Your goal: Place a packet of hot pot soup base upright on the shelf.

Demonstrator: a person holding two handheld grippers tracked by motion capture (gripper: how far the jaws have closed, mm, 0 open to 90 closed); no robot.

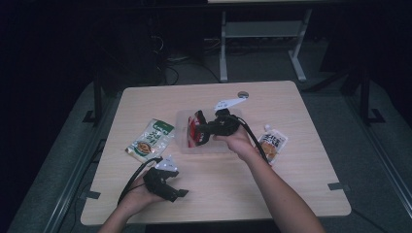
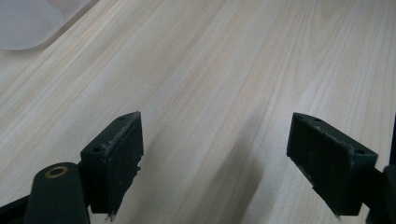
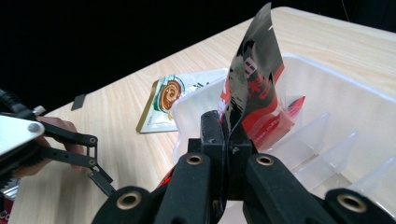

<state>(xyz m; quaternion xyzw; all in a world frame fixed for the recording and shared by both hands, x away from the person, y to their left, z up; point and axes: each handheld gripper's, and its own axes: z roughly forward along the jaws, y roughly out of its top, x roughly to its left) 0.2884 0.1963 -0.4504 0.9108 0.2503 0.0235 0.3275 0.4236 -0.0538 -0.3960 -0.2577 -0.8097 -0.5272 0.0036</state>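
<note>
Right gripper [image 3: 229, 135] clenched on red packet [image 3: 254, 88], lowering into clear bin [image 3: 327, 84]; green pouch [image 1: 150, 140] at 9 o'clock and orange pouch [image 1: 272, 144] at 3 o'clock remain. Left gripper [image 2: 215, 158] released, idle.

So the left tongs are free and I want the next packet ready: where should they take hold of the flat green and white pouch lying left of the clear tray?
Grip the green and white pouch by its near short edge, coming in low from the person's side. It lies flat on the wooden table, so only a thin sealed edge gives the open left tongs purchase.
</note>
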